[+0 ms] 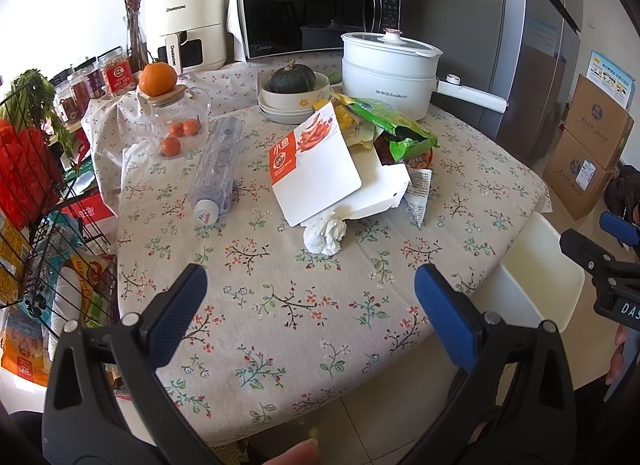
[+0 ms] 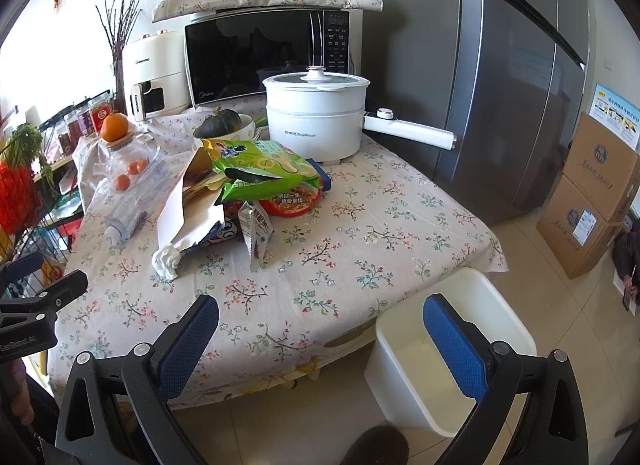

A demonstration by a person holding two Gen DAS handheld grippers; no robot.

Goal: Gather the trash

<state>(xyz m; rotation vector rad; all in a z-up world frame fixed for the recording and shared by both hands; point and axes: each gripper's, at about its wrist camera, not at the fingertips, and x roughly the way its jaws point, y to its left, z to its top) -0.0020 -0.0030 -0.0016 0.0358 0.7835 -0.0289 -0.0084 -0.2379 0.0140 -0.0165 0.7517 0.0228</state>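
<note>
Your left gripper and right gripper both gape, released; the white rectangular plastic bin, lower right, holds nothing visible.

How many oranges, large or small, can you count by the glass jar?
4: one large orange sits on the glass jar lid; three small ones show through the glass. More may be hidden.
</note>
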